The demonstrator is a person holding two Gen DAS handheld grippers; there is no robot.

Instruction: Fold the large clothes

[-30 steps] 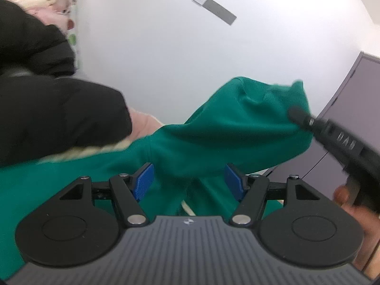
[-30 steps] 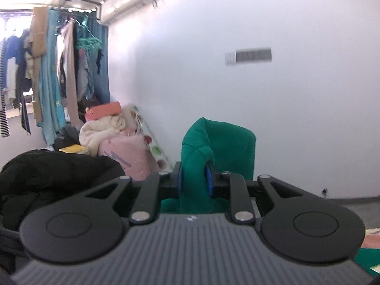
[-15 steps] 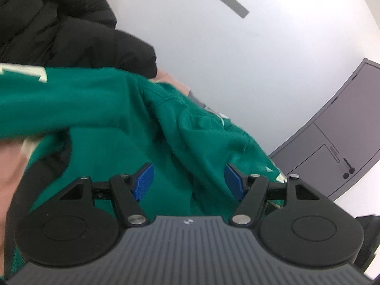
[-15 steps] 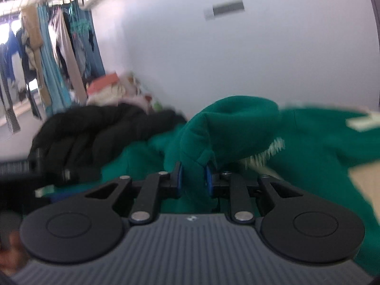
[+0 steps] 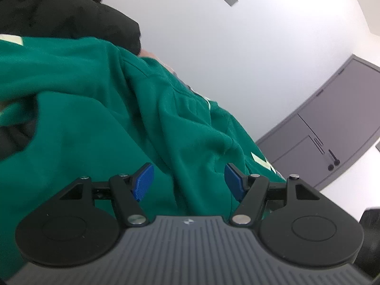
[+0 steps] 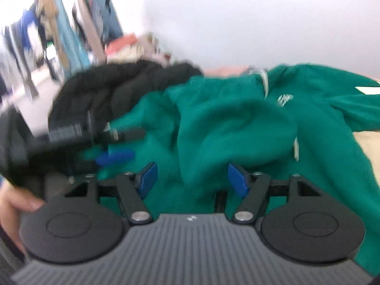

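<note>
In the left wrist view, the left gripper [image 5: 188, 178] is hovering with its jaws spread and gripping nothing, while the green sweatshirt [image 5: 114, 109] is lying bunched in front of it, against a black jacket [image 5: 59, 11]. Closing here risks pinching several layers of the crumple at once. In the right wrist view, the right gripper [image 6: 192, 178] is opening, with green cloth lying between its pads but unpressed; the released fold could slump and spoil the shape.
</note>
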